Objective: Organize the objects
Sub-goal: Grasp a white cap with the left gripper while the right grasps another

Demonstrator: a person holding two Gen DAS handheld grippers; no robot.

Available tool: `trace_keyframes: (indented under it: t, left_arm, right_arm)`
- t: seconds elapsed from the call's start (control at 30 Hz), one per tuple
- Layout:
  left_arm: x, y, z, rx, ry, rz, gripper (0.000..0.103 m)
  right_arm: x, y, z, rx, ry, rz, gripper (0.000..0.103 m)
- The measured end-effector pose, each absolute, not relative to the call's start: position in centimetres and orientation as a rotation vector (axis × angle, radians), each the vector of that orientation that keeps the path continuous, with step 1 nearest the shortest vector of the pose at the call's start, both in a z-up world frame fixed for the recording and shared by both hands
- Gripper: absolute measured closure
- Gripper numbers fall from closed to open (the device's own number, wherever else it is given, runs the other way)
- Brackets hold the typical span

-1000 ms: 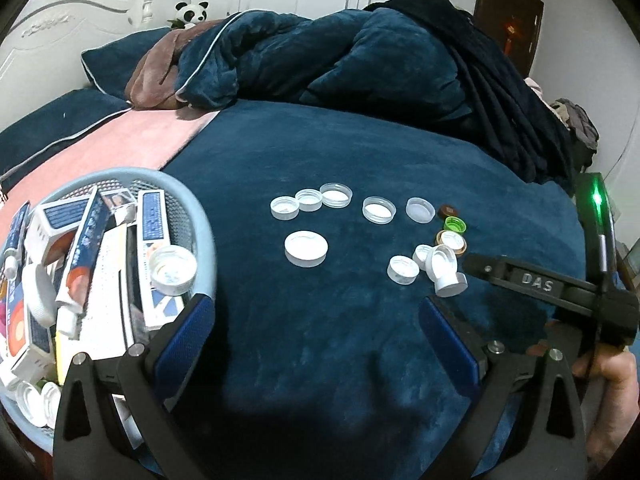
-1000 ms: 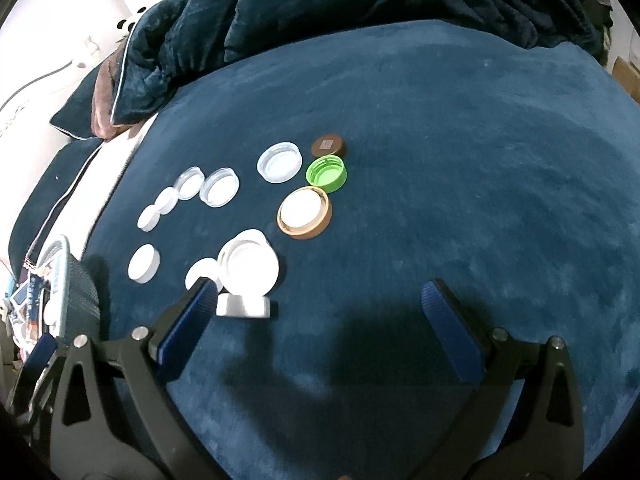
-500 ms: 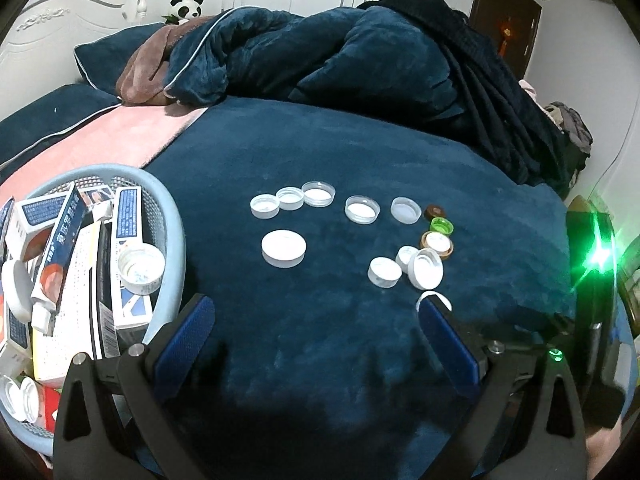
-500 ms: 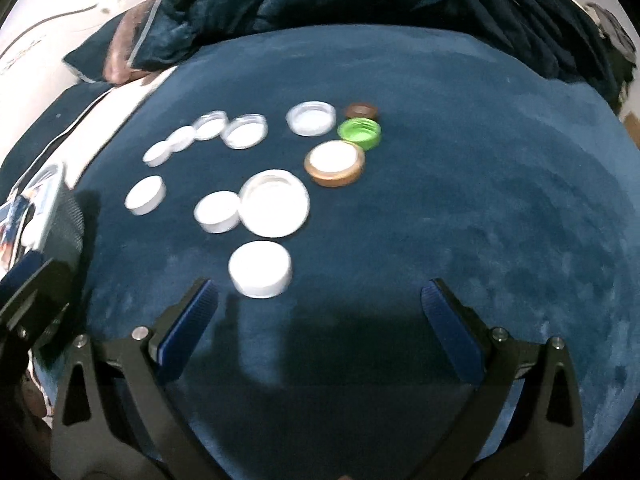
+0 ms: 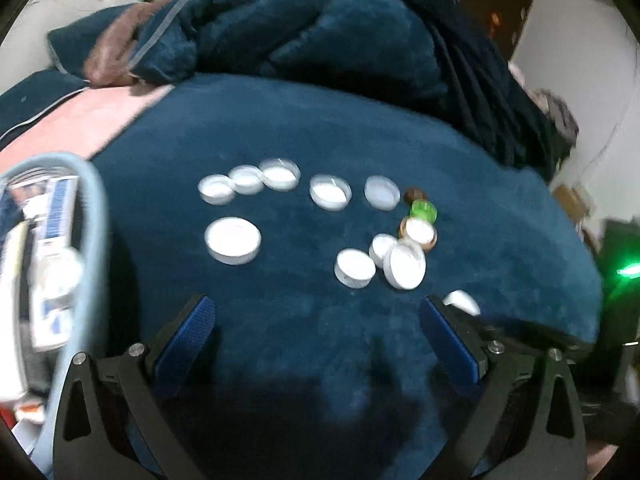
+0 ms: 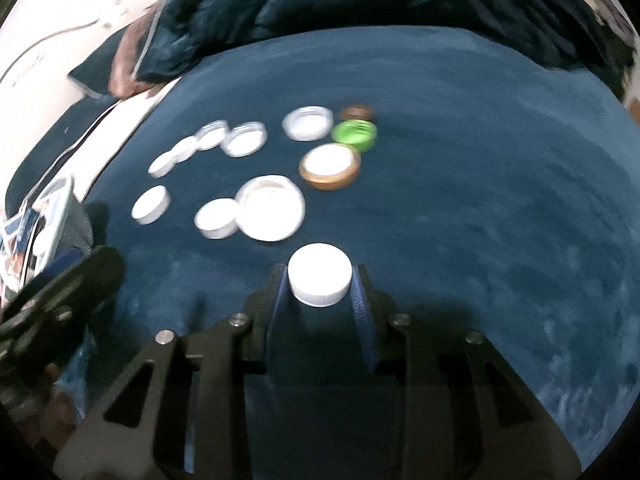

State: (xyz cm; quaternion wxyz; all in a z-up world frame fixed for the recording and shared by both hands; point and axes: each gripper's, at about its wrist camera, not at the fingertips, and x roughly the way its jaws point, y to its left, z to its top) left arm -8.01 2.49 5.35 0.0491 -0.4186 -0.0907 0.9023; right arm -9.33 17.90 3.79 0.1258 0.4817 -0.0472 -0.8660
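Several bottle caps lie on a dark blue blanket [image 5: 280,128]: white ones in a row [image 5: 328,192], a large white cap [image 5: 233,240], a green cap [image 5: 423,211], a brown cap [image 5: 414,194] and a tan-rimmed cap [image 5: 419,233]. My right gripper [image 6: 320,280] is shut on a white cap [image 6: 320,274] just above the blanket, in front of the group. That cap also shows in the left wrist view [image 5: 460,302]. My left gripper [image 5: 320,328] is open and empty, low over the blanket.
A light blue basket [image 5: 94,216] with boxes, tubes and caps stands at the left. A heap of dark blue bedding [image 5: 320,36] lies behind the caps. The left gripper's body [image 6: 60,292] shows at the left in the right wrist view.
My right gripper has closed on the nearest white cap. The left gripper has shifted a little; the view is blurred by motion.
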Motion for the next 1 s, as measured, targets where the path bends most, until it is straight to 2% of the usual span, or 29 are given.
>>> trace_keyframes:
  t: [0.07,0.27,0.3,0.33,0.4,0.43,0.47,0.7,1.0]
  left_arm:
    - [-9.0,3.5,4.5,-1.305,-0.205,2.734,0.003]
    - [-12.1,5.0,3.0,-1.359,-0.062,2.7,0.021]
    - [-12.5,5.2,2.5,-1.372,-0.046,2.681,0.03]
    - [-12.8,5.2,2.3,-1.377,-0.033,2.666,0.045]
    - [-13.1,5.6,2.0,-1.363,0.015,2.633,0.056]
    - [-13.1,5.7,2.0,-1.353,0.019,2.616,0.071]
    - [-13.0,5.7,2.1,-1.344,0.006,2.595,0.073]
    - [-10.0,4.4,3.9,-1.308,-0.135,2.604,0.073]
    - [-4.6,1.2,8.1,-1.235,-0.132,2.7,0.073]
  right_arm:
    - [-9.3,18.4,3.7,1.409,-0.16,-2.525,0.07]
    - [-9.2,17.9,3.5,1.403,-0.148,-2.526,0.069]
    - [-9.1,18.0,3.5,1.404,-0.151,-2.526,0.069]
    - [-9.1,18.1,3.5,1.406,-0.156,-2.527,0.069]
    - [-9.2,18.2,3.5,1.408,-0.164,-2.525,0.069]
    - [-9.1,18.2,3.5,1.409,-0.162,-2.526,0.069]
    - [-9.1,18.2,3.5,1.41,-0.155,-2.526,0.069]
    - [-8.3,17.5,4.5,1.37,-0.158,-2.525,0.07]
    - [-6.6,14.6,7.2,1.277,-0.164,-2.489,0.07]
